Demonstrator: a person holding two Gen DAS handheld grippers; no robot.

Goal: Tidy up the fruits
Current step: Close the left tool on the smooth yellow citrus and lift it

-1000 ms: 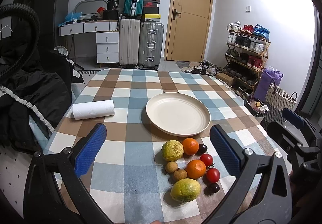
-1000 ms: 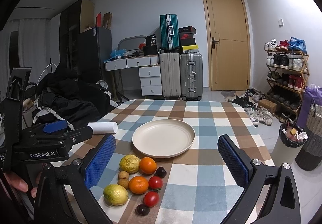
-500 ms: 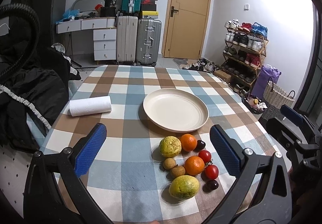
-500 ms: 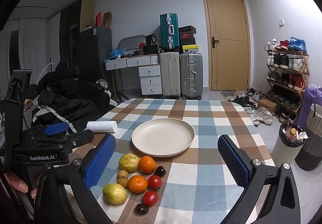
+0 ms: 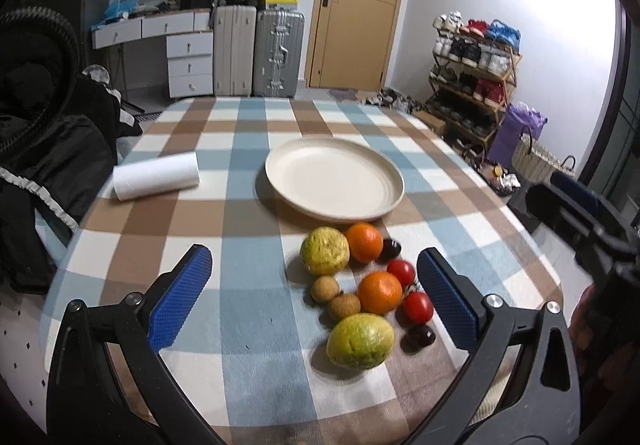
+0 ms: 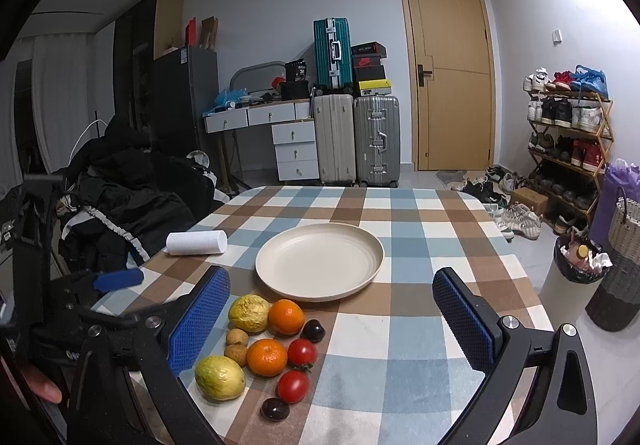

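A cluster of fruit lies on the checked tablecloth in front of an empty cream plate (image 5: 334, 175) (image 6: 320, 261). It holds two yellow-green guavas (image 5: 325, 250) (image 5: 360, 341), two oranges (image 5: 364, 242) (image 5: 380, 292), two tomatoes (image 5: 401, 272), two brown longans (image 5: 325, 288) and two dark cherries (image 5: 421, 335). My left gripper (image 5: 314, 299) hovers open just above the near fruit, nothing between its blue pads. My right gripper (image 6: 332, 319) is open too, held back over the table's near edge with the fruit (image 6: 266, 357) at its lower left.
A white paper roll (image 5: 156, 181) lies left of the plate. A chair heaped with black clothing (image 6: 128, 205) stands at the table's left. Suitcases, drawers, a door and a shoe rack (image 6: 568, 141) fill the back. A bin and basket (image 6: 620, 245) stand right.
My left gripper has moved forward and down toward the fruit, which now looms larger between its fingers. The right gripper has barely shifted. Both stay open.
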